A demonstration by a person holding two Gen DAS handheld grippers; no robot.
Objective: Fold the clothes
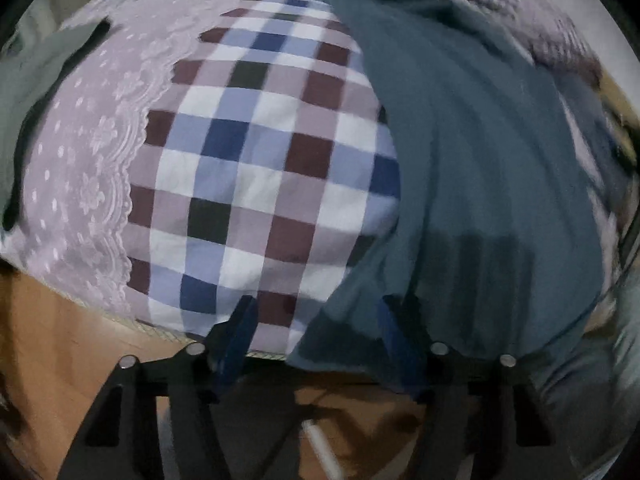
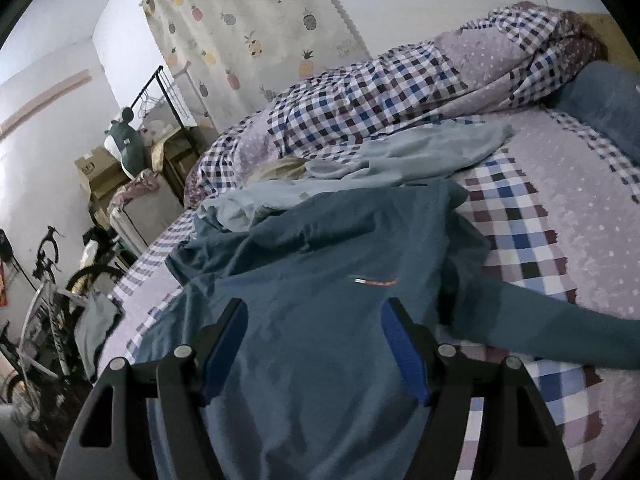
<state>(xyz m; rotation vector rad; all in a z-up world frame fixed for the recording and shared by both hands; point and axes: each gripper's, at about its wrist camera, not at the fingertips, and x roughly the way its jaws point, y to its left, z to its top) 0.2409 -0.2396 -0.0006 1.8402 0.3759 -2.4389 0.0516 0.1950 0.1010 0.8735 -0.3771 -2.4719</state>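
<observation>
- Left claw (image 1: 316,340) stands wide apart, nothing between its fingers; it hangs over the near edge of the bed (image 1: 256,152), where the hem of the teal shirt (image 1: 472,184) droops over the side.
- Right claw (image 2: 312,344) is likewise spread, empty, low over the shirt (image 2: 320,300) body.
- Shirt lies spread on the checked sheet, rumpled at the far end, one sleeve (image 2: 560,328) trailing off to the right — not a tidy fold as it lies.
- Judging by this, the job in hand is a grip on the hem or side seam: pinch one layer only at the edge, both claws level, so the fold line runs straight.
- Smooth the bunched top before any fold — creases there will lock in.
- Bring the sleeve inside the body outline.
- Pale garment (image 2: 400,156) beyond touches the shirt; keep it out of the pinch.
- Left view is blurred, so I cannot tell whether the hem touches a finger.
</observation>
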